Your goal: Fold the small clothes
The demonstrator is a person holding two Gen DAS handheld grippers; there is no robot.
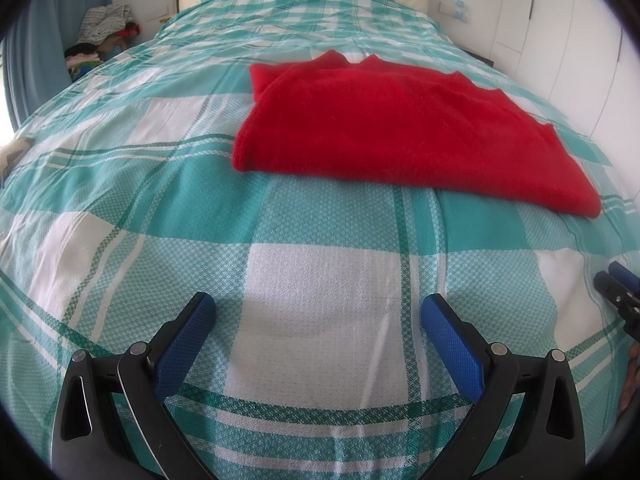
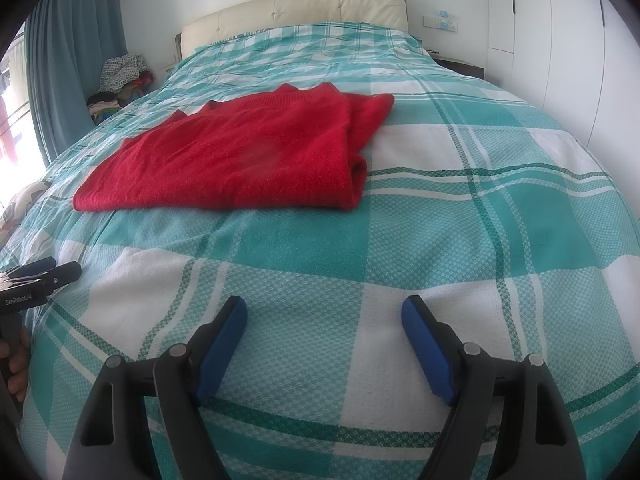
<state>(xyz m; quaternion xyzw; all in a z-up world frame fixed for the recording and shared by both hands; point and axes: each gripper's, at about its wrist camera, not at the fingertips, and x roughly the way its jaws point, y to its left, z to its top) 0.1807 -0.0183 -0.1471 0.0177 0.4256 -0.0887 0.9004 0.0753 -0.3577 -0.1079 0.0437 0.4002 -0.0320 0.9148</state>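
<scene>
A red knit sweater (image 1: 404, 132) lies folded flat on the teal and white checked bedspread (image 1: 200, 208). In the right wrist view the sweater (image 2: 240, 156) sits ahead and to the left, its folded edge on the right. My left gripper (image 1: 318, 304) is open and empty, hovering over the bedspread well short of the sweater. My right gripper (image 2: 324, 308) is open and empty too, over the bedspread (image 2: 480, 240) near the front edge. Each gripper shows at the side of the other's view: the right one (image 1: 616, 284), the left one (image 2: 40, 276).
A cream padded headboard (image 2: 296, 8) stands at the far end. A pile of clothes (image 2: 120, 76) sits left of the bed by blue curtains (image 2: 72, 52). White wardrobe doors (image 2: 560, 40) line the right side. A patterned cloth (image 2: 20, 204) lies at the left edge.
</scene>
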